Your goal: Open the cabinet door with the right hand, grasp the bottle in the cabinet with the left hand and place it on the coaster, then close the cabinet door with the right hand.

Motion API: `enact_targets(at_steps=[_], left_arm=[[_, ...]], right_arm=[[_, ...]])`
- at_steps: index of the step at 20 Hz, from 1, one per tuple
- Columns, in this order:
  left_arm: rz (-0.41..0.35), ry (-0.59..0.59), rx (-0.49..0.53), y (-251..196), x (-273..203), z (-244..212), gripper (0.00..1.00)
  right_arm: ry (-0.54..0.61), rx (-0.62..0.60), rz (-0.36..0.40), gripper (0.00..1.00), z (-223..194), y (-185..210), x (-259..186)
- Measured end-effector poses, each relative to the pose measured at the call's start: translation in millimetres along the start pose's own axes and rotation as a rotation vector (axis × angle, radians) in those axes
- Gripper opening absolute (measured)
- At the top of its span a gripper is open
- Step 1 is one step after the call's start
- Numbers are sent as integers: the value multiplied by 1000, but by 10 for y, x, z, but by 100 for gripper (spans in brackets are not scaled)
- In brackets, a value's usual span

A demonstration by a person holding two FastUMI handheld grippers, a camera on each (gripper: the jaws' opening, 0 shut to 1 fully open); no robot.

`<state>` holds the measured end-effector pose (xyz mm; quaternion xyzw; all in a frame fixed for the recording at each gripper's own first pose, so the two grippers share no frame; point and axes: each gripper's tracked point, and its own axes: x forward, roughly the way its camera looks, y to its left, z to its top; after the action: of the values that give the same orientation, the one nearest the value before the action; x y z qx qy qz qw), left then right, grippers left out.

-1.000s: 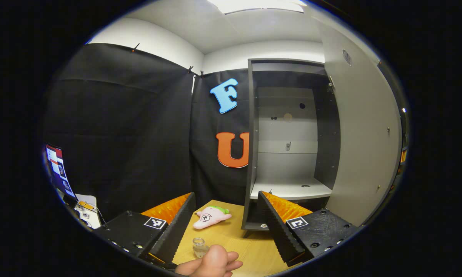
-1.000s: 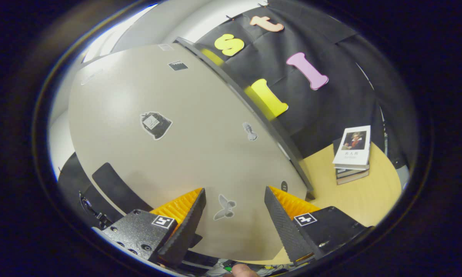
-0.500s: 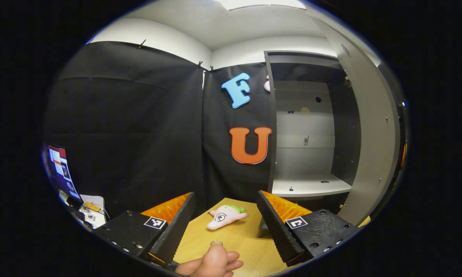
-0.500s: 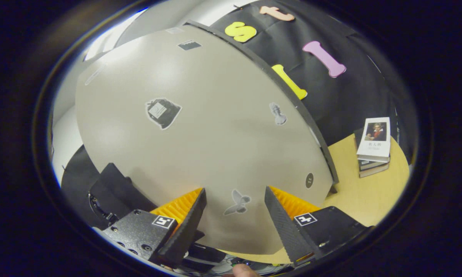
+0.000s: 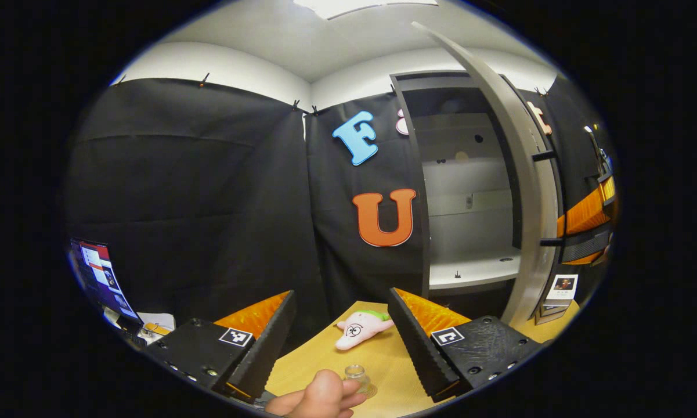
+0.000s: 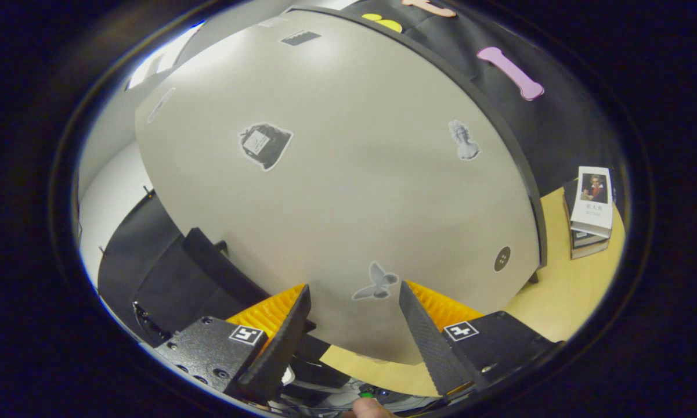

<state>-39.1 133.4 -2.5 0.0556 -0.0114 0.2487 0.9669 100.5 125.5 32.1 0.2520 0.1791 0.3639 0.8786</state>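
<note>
In the left gripper view the cabinet stands at the back right with its shelf bare. Its grey door shows edge-on, partly swung in. A small clear bottle stands on the wooden table, just beyond a person's thumb. My left gripper is open above the table, holding nothing. In the right gripper view my right gripper is open, its fingertips close to the door's outer face. The right gripper also shows past the door.
A pink plush toy lies on the table between the bottle and the cabinet. A stack of books stands on the table right of the cabinet. A lit monitor sits at the far left.
The door has swung further towards shut, from wide open to edge-on in the left gripper view, with the right gripper staying at its outer face. Both grippers stay open.
</note>
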Motion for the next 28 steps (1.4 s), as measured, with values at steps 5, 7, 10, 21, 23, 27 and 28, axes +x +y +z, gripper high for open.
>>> enact_targets(at_steps=[5, 7, 10, 21, 23, 27, 28], left_arm=[[29, 30, -15, 117, -93, -81, 95], [48, 30, -10, 169, -95, -96, 95], [81, 34, -16, 291, -138, -124, 95], [98, 84, -43, 381, -204, -318, 96], [93, 87, -40, 376, -199, -337, 96], [74, 105, -66, 350, -265, -367, 96], [73, 104, -62, 364, -268, -372, 96]], right_arm=[[33, 18, 12, 98, -16, 44, 173], [58, 12, 2, 98, -55, -17, 337], [87, 14, -3, 98, -111, 9, 473], [106, -12, -8, 98, -210, 155, 846], [109, -7, -12, 98, -224, 156, 901], [102, 0, -32, 98, -252, 152, 1031], [96, -4, -38, 98, -265, 152, 1046]])
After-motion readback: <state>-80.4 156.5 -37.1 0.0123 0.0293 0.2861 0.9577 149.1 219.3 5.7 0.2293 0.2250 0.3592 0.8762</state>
